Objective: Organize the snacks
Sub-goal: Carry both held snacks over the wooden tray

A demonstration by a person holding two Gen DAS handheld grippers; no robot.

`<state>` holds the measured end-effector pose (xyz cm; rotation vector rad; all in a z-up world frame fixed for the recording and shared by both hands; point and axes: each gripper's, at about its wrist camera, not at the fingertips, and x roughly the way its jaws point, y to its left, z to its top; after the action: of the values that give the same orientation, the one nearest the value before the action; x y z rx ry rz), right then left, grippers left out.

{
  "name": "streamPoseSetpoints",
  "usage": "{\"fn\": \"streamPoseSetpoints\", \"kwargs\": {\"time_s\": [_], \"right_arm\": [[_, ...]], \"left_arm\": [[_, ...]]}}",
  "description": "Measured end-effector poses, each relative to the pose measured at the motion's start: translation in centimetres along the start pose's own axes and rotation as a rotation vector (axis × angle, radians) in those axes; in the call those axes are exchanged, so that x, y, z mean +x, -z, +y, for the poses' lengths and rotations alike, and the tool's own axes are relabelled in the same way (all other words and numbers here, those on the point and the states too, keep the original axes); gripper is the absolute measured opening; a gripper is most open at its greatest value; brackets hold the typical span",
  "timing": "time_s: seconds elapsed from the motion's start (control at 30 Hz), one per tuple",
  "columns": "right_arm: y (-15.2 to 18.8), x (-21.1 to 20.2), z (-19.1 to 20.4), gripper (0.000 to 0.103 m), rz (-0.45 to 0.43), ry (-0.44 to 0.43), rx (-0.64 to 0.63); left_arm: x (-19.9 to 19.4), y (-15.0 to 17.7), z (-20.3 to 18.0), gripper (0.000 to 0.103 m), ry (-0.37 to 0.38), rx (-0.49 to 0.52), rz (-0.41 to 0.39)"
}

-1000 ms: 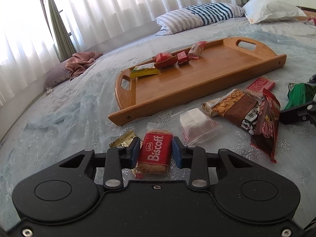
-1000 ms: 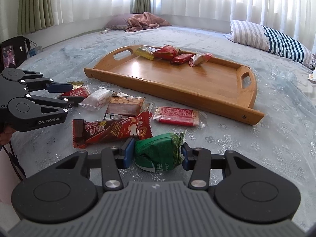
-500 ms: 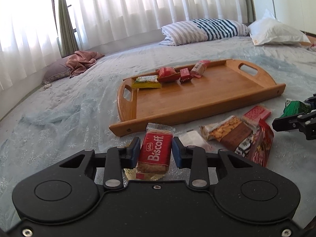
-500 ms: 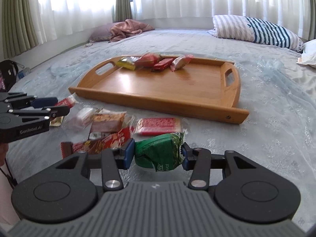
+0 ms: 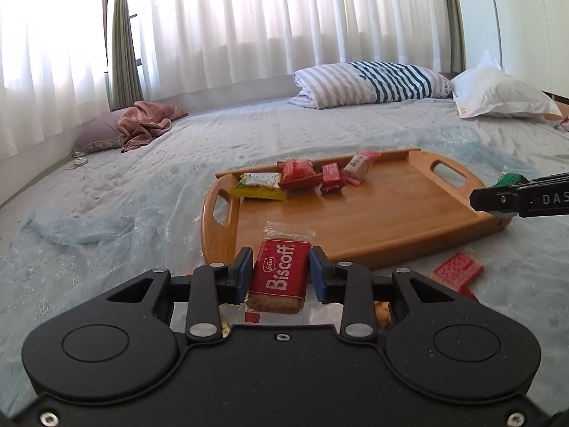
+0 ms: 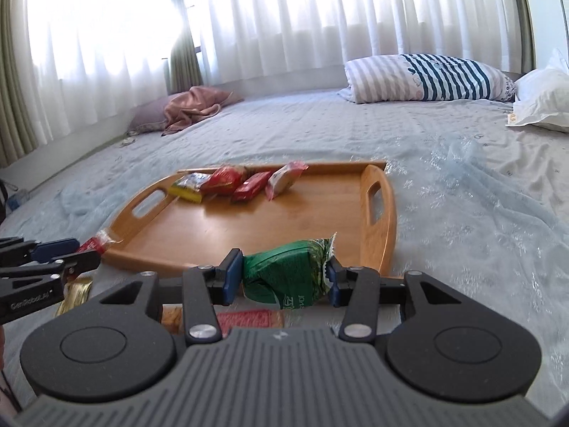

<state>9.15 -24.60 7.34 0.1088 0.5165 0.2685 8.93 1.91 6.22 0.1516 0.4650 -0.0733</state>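
My left gripper [image 5: 281, 272] is shut on a red Biscoff packet [image 5: 279, 277] and holds it above the bed, just short of the wooden tray's [image 5: 373, 227] near rim. My right gripper [image 6: 284, 275] is shut on a green snack packet [image 6: 288, 275], raised near the tray's [image 6: 249, 227] front edge. Several snacks lie in a row at the tray's far side: a yellow packet [image 5: 258, 185], red packets [image 5: 298, 172] and a pale one [image 5: 359, 167]. The right gripper also shows in the left wrist view [image 5: 498, 201], the left gripper in the right wrist view [image 6: 67, 258].
Loose snacks lie on the bedspread below the grippers: a pink-red wafer packet [image 5: 458, 270], a gold packet [image 6: 76, 293]. A striped pillow [image 5: 370, 83], a white pillow [image 5: 498, 96] and a pink cloth [image 5: 145, 124] lie at the bed's far side by the curtains.
Both grippers have lifted with their packets and moved toward the tray; the loose snacks on the bed have dropped below and behind the views.
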Motion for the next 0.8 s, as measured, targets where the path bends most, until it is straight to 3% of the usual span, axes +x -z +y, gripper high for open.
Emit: {"fn": "streamPoseSetpoints", "kwargs": {"time_s": [0.37,0.8], "right_arm": [[-3.5,4.5,-1.7,0.05,0.007,-0.026,-0.004],[-5.8,9.9,-3.7,0.05,0.044,0.011,0.034]], "left_arm": [[3.4,-2.1,0.8,0.033,-0.008,-0.039,-0.01],[8.8,-3.6,1.2,0.033,-0.024,-0.021,0.013]]}}
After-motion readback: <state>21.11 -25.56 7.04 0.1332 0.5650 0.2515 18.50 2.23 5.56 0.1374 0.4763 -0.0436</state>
